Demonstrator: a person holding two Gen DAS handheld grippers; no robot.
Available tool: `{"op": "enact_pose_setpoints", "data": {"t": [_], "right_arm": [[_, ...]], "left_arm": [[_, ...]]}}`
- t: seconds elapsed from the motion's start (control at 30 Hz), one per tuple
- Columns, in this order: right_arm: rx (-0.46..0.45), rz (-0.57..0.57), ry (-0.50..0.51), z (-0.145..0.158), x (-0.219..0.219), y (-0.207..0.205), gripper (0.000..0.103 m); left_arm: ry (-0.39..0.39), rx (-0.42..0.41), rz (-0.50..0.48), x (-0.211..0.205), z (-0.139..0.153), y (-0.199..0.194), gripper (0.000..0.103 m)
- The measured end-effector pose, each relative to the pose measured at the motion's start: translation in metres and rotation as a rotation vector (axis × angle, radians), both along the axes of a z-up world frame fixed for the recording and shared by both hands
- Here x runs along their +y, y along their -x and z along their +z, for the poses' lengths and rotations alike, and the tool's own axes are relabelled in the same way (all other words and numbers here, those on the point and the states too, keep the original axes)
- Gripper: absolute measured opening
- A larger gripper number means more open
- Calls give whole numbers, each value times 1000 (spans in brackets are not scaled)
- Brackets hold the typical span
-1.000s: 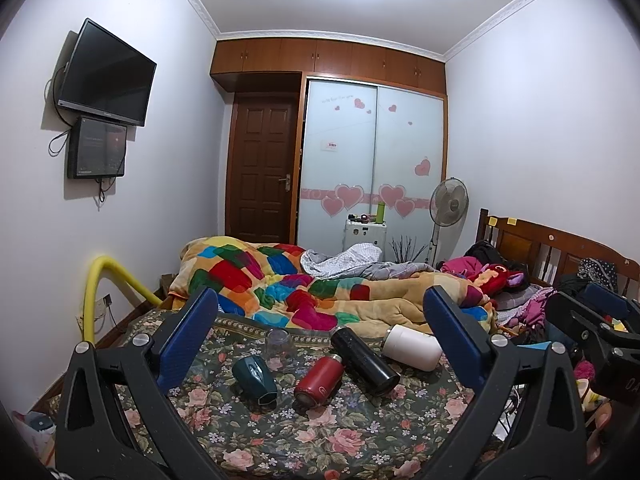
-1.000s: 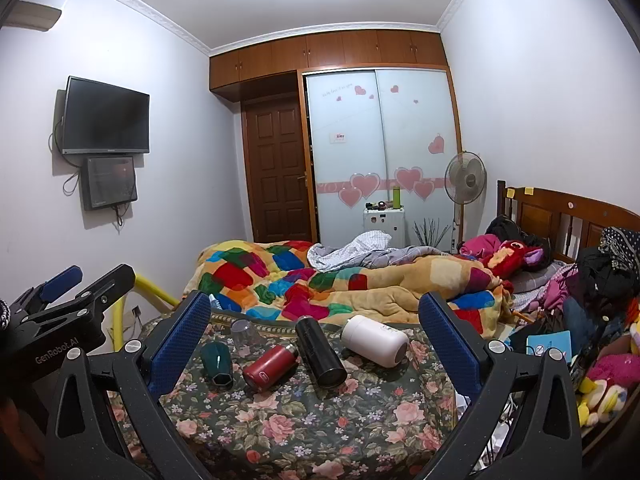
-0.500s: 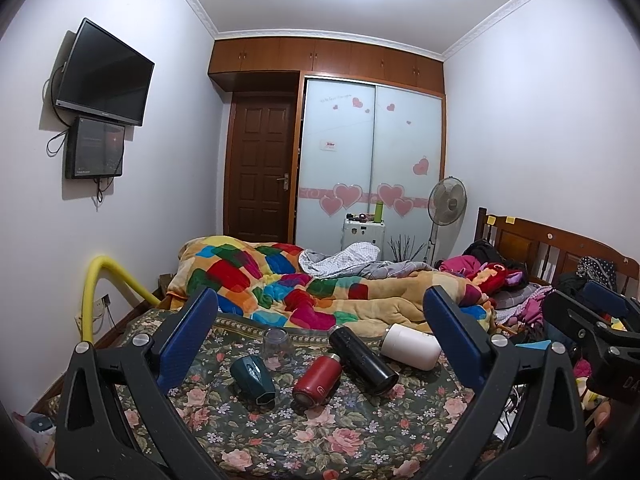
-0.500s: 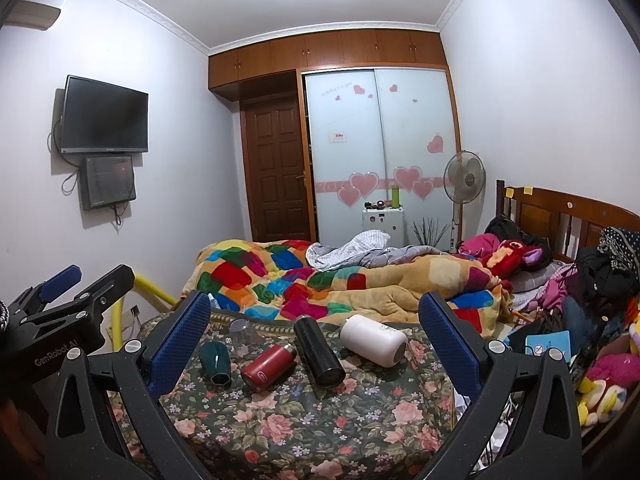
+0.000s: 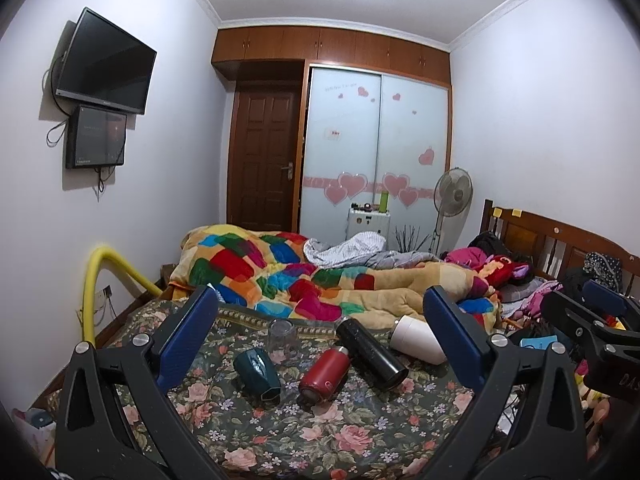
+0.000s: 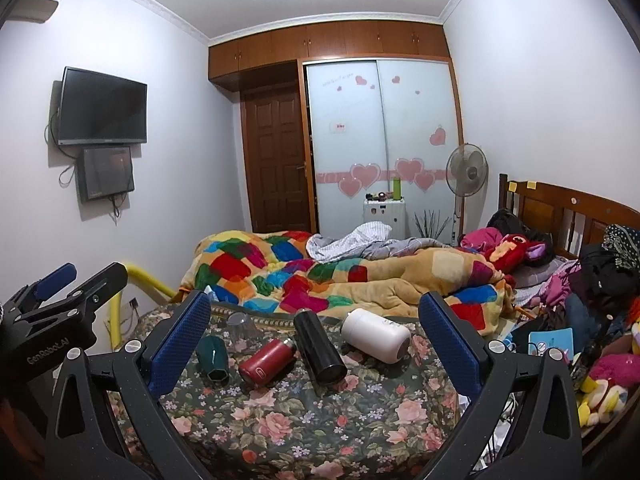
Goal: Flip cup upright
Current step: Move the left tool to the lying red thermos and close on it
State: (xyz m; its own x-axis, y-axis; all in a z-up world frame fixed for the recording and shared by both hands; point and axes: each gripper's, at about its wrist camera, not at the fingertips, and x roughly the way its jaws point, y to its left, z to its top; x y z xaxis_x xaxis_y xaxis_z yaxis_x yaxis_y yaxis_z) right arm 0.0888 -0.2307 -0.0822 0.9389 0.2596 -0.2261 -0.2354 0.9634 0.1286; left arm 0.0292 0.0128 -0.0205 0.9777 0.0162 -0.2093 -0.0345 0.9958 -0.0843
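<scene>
While both grippers hang back from the bed with nothing between them, the work of righting a cup has not yet begun. Going left to right across the floral bedspread (image 5: 320,432): a teal cup (image 5: 258,372) lies on its side with its dark hexagonal mouth toward the camera; just behind it a clear glass (image 5: 282,332) appears to stand mouth-down; then a red flask (image 5: 324,374), a black flask (image 5: 370,354) and a white bottle (image 5: 418,344) all lie toppled, close together. The left gripper (image 5: 320,336) has its jaws wide apart, and so does the right gripper (image 6: 314,336); each frames the row of vessels from well short of them. Which cup is meant I cannot tell. A sound approach, to my judgement, is to come down across the body of the chosen cup rather than its rim, close firmly, lift clear of the soft cover, rotate, and set it on a flat patch, since the bedding may let it tip.
</scene>
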Motion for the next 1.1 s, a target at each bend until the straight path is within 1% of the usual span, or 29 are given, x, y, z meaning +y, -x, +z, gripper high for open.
{"op": "enact_pose_setpoints", "data": {"t": [0.17,0.23,0.4,0.43,0.5,0.6,0.63,0.73,0.77,0.9,0.97,1.03,1.1], "right_arm": [[46,3,10,-9,4,-22,103],[70,2,16,-14,6,-33,103],[144,-2,17,-33,5,-66,103],[159,-5,18,-36,4,-70,103],[195,-13,24,-45,2,-85,103],[245,-28,32,-60,-1,-106,103],[267,-32,32,-66,-3,-113,103],[321,-45,27,-79,-7,-130,103],[333,-48,25,-81,-8,-132,103],[380,-59,18,-94,-13,-147,103],[390,-61,17,-97,-13,-154,103],[396,-62,23,-100,-12,-159,103],[399,-62,29,-101,-10,-161,103]], "left_arm": [[5,80,-7,8,-22,-34,103],[11,127,-3,13,-33,-52,103],[35,293,-21,23,-74,-112,103],[31,329,-25,24,-82,-124,103],[11,428,-70,22,-104,-157,103],[-26,517,-127,13,-128,-192,103],[-52,557,-153,7,-141,-209,103],[-95,658,-217,-7,-171,-242,102],[-106,686,-233,-10,-179,-251,101],[-143,785,-267,-22,-215,-284,88],[-150,817,-281,-25,-227,-296,86],[-161,845,-287,-28,-238,-305,79],[-178,874,-295,-32,-250,-314,77]]}}
